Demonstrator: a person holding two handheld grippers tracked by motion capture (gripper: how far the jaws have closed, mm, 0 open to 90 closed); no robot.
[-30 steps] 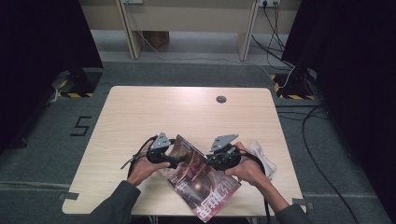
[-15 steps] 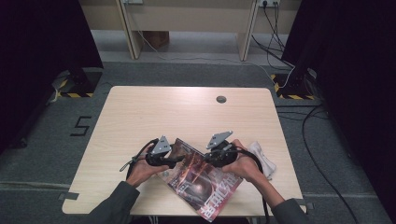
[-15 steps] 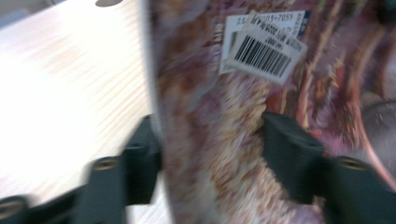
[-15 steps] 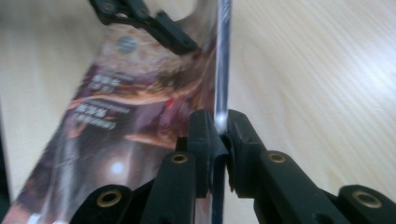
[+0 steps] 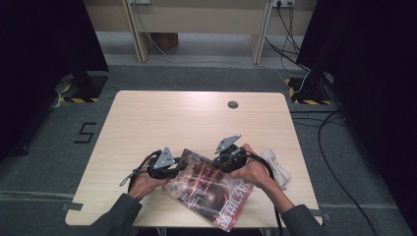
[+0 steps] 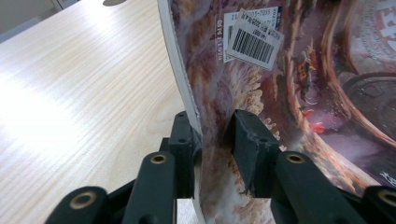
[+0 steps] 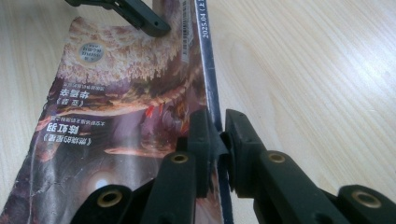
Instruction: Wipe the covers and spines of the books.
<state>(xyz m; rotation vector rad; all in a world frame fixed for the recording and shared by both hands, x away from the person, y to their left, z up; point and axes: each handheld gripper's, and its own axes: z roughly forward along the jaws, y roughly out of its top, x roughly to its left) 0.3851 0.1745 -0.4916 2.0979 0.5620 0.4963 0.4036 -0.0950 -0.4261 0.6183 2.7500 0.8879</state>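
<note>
A magazine [image 5: 214, 189] with a dark red illustrated cover lies at an angle near the table's front edge, its far end lifted between my two grippers. My left gripper [image 5: 181, 170] has its jaws around the left edge. In the left gripper view its jaws [image 6: 212, 135] have just been closing, and the pads now press on the curled magazine [image 6: 303, 70] below a barcode sticker. My right gripper [image 5: 217, 164] is shut on the right edge. In the right gripper view its jaws [image 7: 217, 135] pinch the spine of the magazine [image 7: 116, 107].
A crumpled white cloth [image 5: 278, 167] lies just right of the right hand. The light wooden table [image 5: 187, 123] has a round cable hole [image 5: 232, 104] near its far edge. Beyond it are table legs and floor cables.
The left gripper's jaws have closed onto the magazine's left edge. Both hands have stayed about where they were, and the right gripper has kept its grip.
</note>
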